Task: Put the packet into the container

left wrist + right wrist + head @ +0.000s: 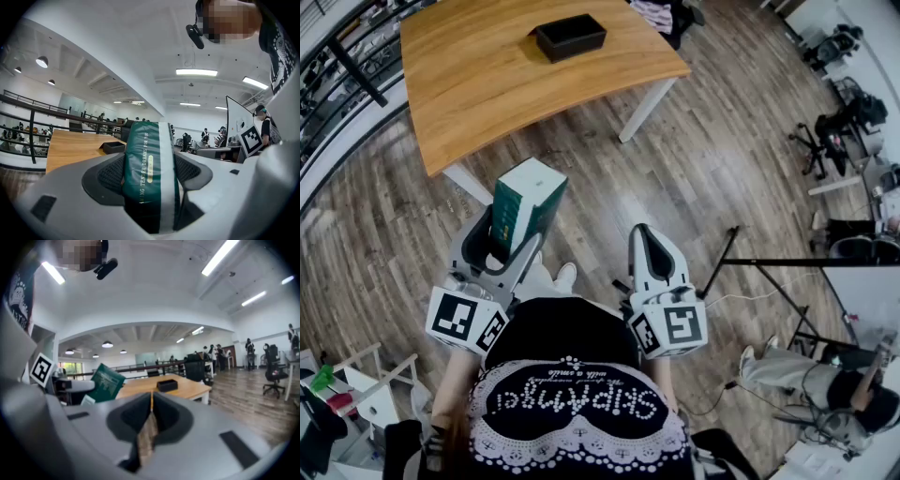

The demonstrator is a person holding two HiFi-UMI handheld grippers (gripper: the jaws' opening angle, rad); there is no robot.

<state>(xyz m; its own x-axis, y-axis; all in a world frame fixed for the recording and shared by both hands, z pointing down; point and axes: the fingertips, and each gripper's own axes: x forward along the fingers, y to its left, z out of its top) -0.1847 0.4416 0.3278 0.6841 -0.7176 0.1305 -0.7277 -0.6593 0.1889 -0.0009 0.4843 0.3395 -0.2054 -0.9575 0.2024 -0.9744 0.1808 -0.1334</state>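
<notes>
The packet (pixel 526 201) is a green and white box-like pack. It stands upright between the pads of my left gripper (pixel 508 246), which is shut on it, over the wooden floor in front of the table. In the left gripper view the packet (pixel 146 154) fills the gap between the jaws of the left gripper (pixel 151 174). The container (pixel 570 37) is a black open tray on the far part of the wooden table (pixel 487 84), well beyond both grippers. My right gripper (pixel 642 240) is shut and empty, level with the left; the right gripper (pixel 151 404) points toward the container (pixel 167 385).
A white table leg (pixel 645 108) and another table leg (pixel 469 185) stand between me and the tabletop. A black stand's legs (pixel 741 264) lie on the floor at right, with a person (pixel 825 389) beyond. A railing (pixel 337 56) runs along the left.
</notes>
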